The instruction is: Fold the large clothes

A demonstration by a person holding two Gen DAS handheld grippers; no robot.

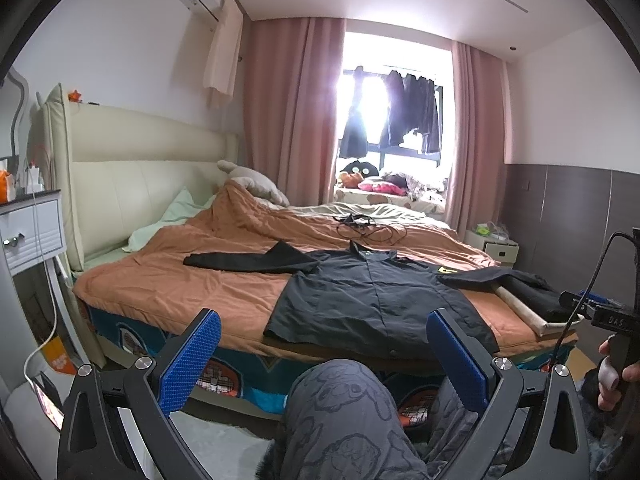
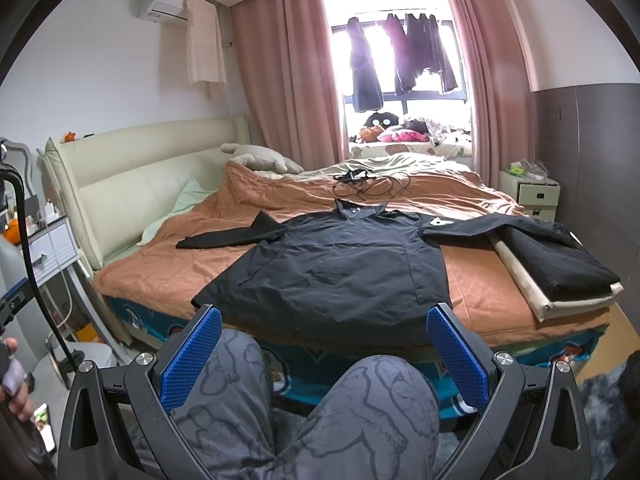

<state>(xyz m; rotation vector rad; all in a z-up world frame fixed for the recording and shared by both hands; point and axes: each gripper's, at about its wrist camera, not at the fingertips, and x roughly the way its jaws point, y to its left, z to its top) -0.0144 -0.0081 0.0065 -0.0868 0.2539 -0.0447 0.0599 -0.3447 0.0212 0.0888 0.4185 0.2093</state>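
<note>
1. Blue-padded and spread wide, holding nothing: left gripper (image 1: 324, 354) and right gripper (image 2: 324, 344), both hanging short of the bed above the patterned grey trouser knees (image 2: 384, 396) of the seated person.
2. Gripped by a hand (image 1: 614, 372) at the right edge of the left wrist view: the handle of the right tool, cable trailing up from it.
3. Just beyond the knees: near edge of the bed (image 2: 360, 368), teal printed side panel below an orange blanket (image 2: 160, 264).
4. Spread flat, front up, on that blanket: black collared shirt (image 2: 336, 264), hem at the near edge, collar pointing far, one sleeve stretched out left and the other out right.
5. Touching or overlapping the right sleeve, hard to tell which: folded stack (image 2: 560, 272), dark cloth on top of cream.
6. Judged as the very start of the fold: garment laid out and smoothed, no crease made yet, neither claw on cloth.
7. Called for next, by that reading: reach forward over the hem, pinch a sleeve or a side edge near shoulder and hem, carry it across toward the button line. Care needed on the right, with the sleeve so close to the stack.
8. Farther back: loose black cables (image 2: 368, 184) on the blanket beyond the collar, a pale plush toy (image 2: 260, 158) by the cream headboard (image 2: 132, 184).
9. Farthest: pink curtains (image 2: 288, 64) and dark garments hanging in the bright window (image 2: 404, 52).
</note>
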